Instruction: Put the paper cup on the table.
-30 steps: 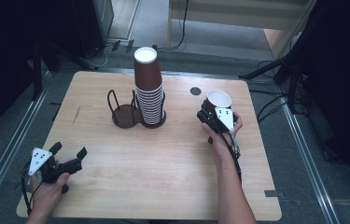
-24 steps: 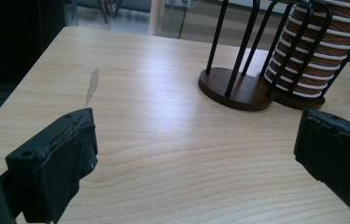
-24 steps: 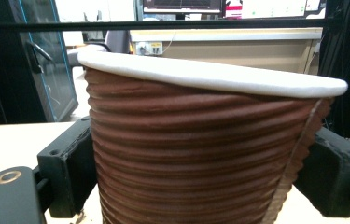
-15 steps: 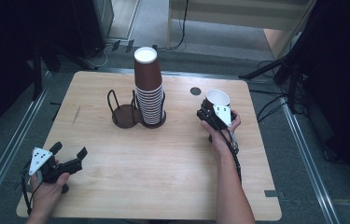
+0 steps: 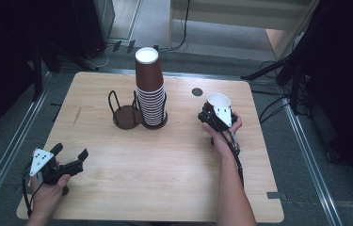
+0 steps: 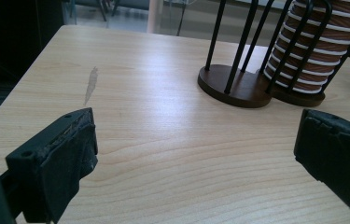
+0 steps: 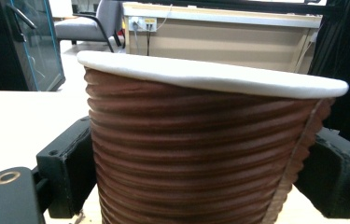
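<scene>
Cup (image 5: 219, 100) — position unchanged; same grip

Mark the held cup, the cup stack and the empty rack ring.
held cup (image 7: 200, 149): right gripper view, ribbed brown wall.
cup stack (image 5: 149, 94): high view, side of the stack.
empty rack ring (image 5: 126, 116): high view, round brown base.

Cup (image 7: 200, 154) was brown w/ ribbed sides, white rim. Stack of cups (image 5: 149, 94) brown w/ white rims. Holder (image 5: 126, 116) dark brown base, black wire. Counter (image 5: 164, 174) light wood grain.
</scene>
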Available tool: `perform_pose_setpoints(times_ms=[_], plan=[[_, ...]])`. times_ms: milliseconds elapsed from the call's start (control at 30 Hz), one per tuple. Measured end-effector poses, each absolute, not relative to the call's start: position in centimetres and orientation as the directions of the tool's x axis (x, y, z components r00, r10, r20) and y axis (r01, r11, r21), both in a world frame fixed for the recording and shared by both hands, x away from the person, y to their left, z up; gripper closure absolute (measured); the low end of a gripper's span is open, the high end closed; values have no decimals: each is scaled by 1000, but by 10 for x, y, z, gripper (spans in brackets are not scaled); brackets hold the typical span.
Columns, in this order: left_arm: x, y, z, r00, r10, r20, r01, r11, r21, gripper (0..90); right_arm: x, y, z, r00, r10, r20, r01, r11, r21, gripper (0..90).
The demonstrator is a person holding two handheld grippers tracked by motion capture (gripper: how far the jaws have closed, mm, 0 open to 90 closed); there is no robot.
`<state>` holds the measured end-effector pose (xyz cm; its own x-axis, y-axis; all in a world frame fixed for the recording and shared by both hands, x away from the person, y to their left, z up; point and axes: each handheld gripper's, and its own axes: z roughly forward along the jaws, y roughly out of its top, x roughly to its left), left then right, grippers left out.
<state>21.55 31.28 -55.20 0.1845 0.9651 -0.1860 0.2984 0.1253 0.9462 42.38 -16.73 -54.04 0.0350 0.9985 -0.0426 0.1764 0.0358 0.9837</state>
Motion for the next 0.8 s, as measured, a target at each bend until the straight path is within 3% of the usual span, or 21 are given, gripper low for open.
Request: perform_pose_setpoints(times_ms=[567, 800], plan=[[216, 313, -552, 189, 964, -185, 303, 122, 945, 1, 419, -170, -541, 11, 1000, -15, 230, 12, 973, 69], [217, 312, -552, 188, 964, -186, 305, 123, 944, 1, 415, -171, -536, -31, 999, -19, 223, 25, 975, 0]])
